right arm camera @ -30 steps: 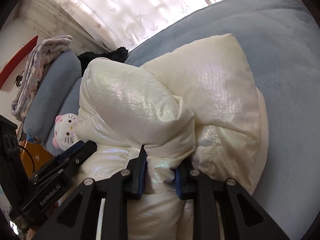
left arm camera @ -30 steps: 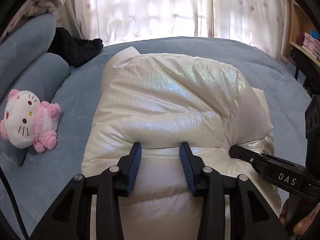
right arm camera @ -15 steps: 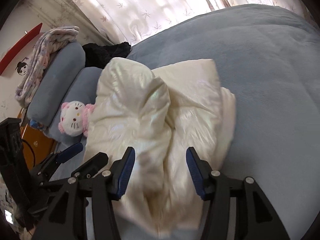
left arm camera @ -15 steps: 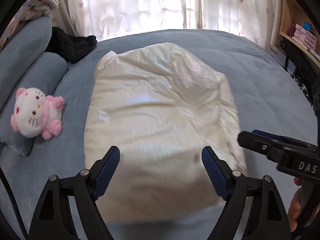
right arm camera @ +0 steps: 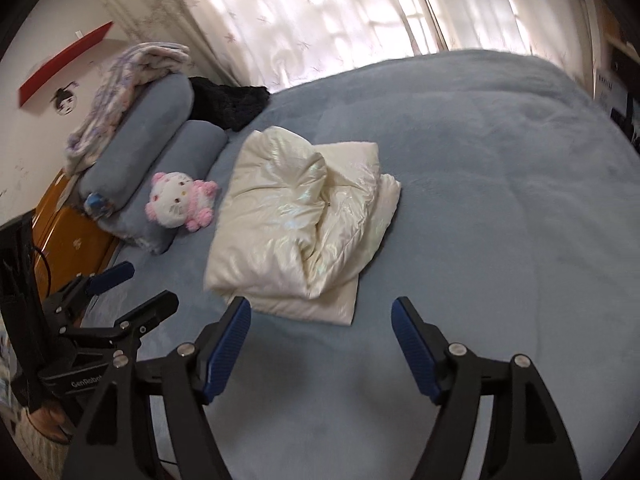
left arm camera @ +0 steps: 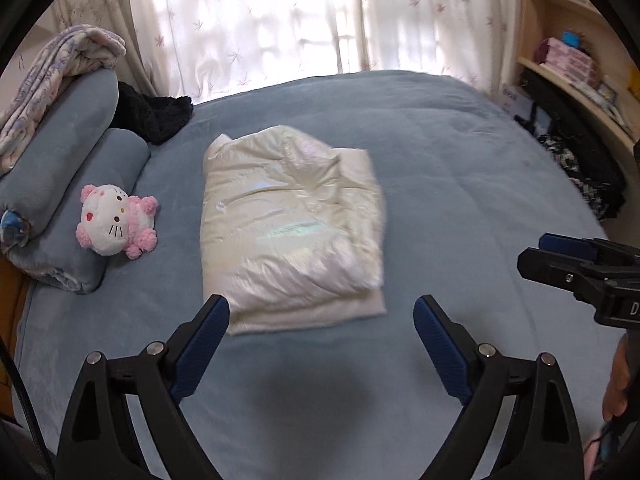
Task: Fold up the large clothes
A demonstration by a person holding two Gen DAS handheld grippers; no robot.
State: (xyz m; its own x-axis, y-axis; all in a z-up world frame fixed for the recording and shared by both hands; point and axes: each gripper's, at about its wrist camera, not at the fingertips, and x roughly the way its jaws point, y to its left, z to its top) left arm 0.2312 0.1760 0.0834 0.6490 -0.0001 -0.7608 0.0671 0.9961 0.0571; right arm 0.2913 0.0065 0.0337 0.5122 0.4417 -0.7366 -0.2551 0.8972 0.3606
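A shiny cream puffer jacket (left arm camera: 290, 224) lies folded into a rough rectangle on the blue bed (left arm camera: 460, 200); it also shows in the right wrist view (right arm camera: 304, 224). My left gripper (left arm camera: 322, 316) is open and empty, held back above the bed just short of the jacket's near edge. My right gripper (right arm camera: 320, 316) is open and empty, also pulled back from the jacket's near edge. The right gripper shows at the right of the left wrist view (left arm camera: 568, 256), and the left gripper at the lower left of the right wrist view (right arm camera: 120, 292).
A pink and white plush toy (left arm camera: 114, 226) lies left of the jacket beside blue bolster pillows (left arm camera: 72, 168). A black garment (left arm camera: 154, 114) lies at the far left by the curtains. A shelf unit (left arm camera: 576, 64) stands to the right. A wooden cabinet (right arm camera: 68, 240) stands left of the bed.
Both grippers let go of the jacket, opened wide and drew back toward me. The jacket dropped and now lies flat and folded on the bed.
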